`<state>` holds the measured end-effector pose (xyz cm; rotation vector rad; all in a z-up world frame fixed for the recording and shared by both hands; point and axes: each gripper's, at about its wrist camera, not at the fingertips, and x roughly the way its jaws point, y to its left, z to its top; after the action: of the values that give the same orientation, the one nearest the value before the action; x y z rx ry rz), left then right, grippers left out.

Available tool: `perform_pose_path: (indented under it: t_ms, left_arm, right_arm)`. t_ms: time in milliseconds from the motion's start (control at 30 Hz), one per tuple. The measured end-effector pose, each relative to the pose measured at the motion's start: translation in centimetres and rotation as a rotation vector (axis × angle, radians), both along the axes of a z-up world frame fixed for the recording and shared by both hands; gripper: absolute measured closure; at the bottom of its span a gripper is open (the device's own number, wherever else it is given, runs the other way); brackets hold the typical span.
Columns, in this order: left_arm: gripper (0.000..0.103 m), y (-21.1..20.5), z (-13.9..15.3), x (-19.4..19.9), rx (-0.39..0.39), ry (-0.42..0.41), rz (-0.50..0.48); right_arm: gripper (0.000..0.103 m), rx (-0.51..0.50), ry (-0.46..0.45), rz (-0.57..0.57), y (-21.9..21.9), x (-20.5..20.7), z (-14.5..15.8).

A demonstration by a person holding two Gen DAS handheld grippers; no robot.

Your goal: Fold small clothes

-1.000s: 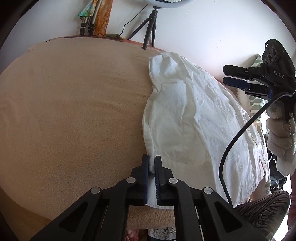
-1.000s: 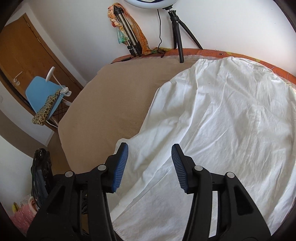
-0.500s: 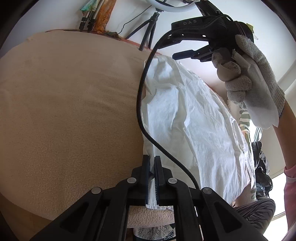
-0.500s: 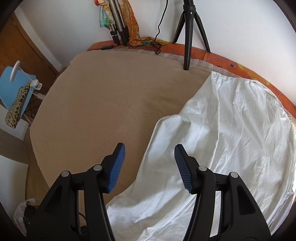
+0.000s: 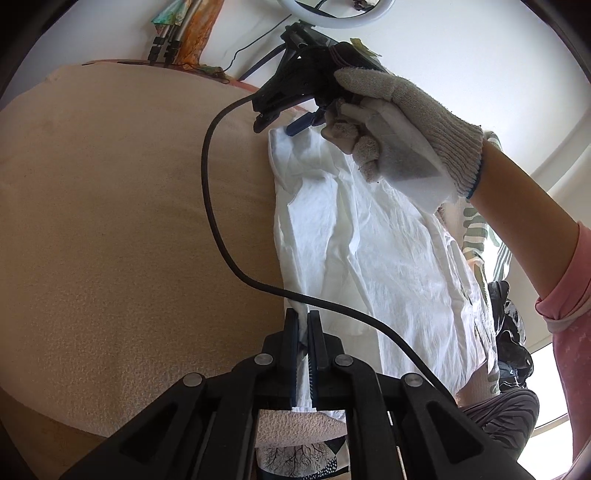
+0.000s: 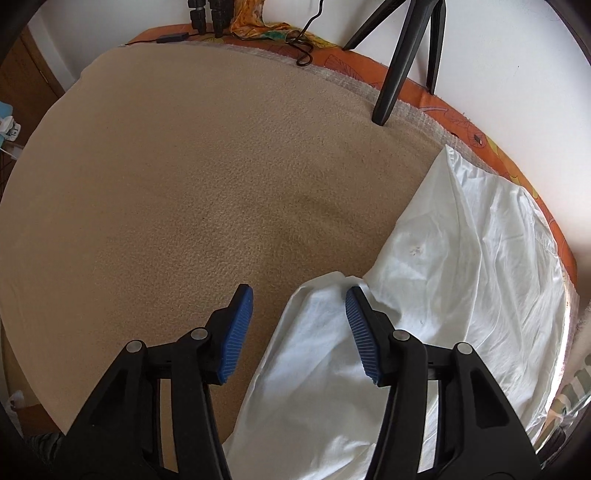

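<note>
A white garment [image 5: 376, 240] lies spread on the right part of a beige blanket [image 5: 129, 221]. My left gripper [image 5: 303, 325] is shut on the garment's near left corner at the blanket's front edge. My right gripper [image 6: 299, 295] is open, its blue pads [image 6: 360, 328] hanging over the garment's far left corner [image 6: 321, 288]. In the left wrist view the right gripper [image 5: 277, 123] shows at the far end of the garment, held by a gloved hand [image 5: 399, 125], and its black cable [image 5: 221, 236] hangs across the view.
A black tripod [image 6: 402, 55] stands at the blanket's far edge by the white wall. Folded tripods and a coloured scarf [image 5: 184, 33] lean at the back left. A wooden door and a blue chair are off to the left. Striped clothes [image 5: 476, 229] lie right of the garment.
My right gripper has moved from the garment's right side to its far left corner, staying open. My left gripper has stayed shut on the near corner.
</note>
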<state>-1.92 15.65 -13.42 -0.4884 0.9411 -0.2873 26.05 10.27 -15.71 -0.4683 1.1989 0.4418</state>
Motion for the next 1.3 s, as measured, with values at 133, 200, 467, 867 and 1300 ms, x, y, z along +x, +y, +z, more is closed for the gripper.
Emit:
perform_pose_path:
  t_ms: [133,200,467,867,1300]
  left_arm:
    - [0.102,-0.5,0.5,-0.4,0.019,-0.022,-0.019]
    - [0.103,-0.9,0.9,-0.6,0.02,-0.034,-0.03]
    - [0.103,-3.2,2.8,-1.4,0.063,-0.105,-0.094]
    - [0.103,-9.2,4.8,-2.0,0.107,-0.167,-0.241]
    - [0.103,-14.9,3.5,-1.8,0.182,-0.138,-0.369]
  right_arm:
    - [0.078,-0.044,0.0,-0.009,-0.1,1.0,-1.4]
    - [0.096,-0.055,-0.038,0.014,-0.3,0.8,-1.4]
    - [0.097,0.19,-0.08,-0.073,-5.8,1.5,2.5]
    - [0.098,0.413,-0.126,-0.195,-16.9,1.6,6.5]
    - [0.098,0.523,-0.106,-0.345,-26.7,1.1,3.2]
